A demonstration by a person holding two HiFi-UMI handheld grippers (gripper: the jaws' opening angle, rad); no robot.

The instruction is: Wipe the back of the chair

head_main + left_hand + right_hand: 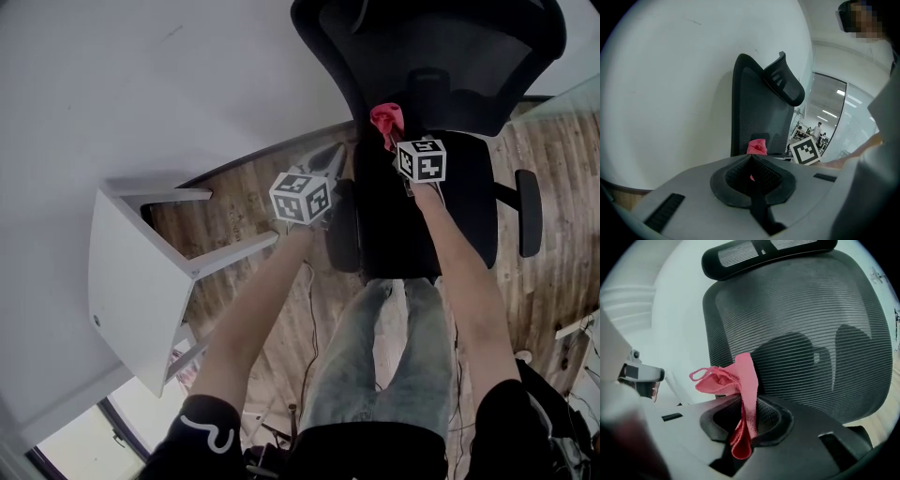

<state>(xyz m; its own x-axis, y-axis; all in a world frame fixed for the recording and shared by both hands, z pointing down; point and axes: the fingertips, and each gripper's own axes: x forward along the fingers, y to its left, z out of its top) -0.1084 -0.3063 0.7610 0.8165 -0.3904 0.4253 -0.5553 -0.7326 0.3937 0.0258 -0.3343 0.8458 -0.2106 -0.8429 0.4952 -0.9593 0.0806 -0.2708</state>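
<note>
A black mesh office chair stands before me, its backrest (441, 56) facing my grippers and its seat (427, 220) below them. My right gripper (394, 131) is shut on a crumpled pink cloth (386, 119) held just in front of the lower backrest. In the right gripper view the pink cloth (736, 380) sticks up from my right gripper (749, 401), close to the mesh backrest (801, 333) under the headrest (764, 251). My left gripper (328, 167) hovers left of the chair, jaws together and empty. In its view, my left gripper (751, 159) points toward the backrest (754, 112) side-on and the cloth (757, 146).
A white table (131, 272) stands at the left against a white wall (141, 84). The chair's armrests (530, 211) flank the seat. Wooden floor (553, 159) lies around. The person's legs (384, 356) stand in front of the chair. A glass partition (829, 126) is behind the chair.
</note>
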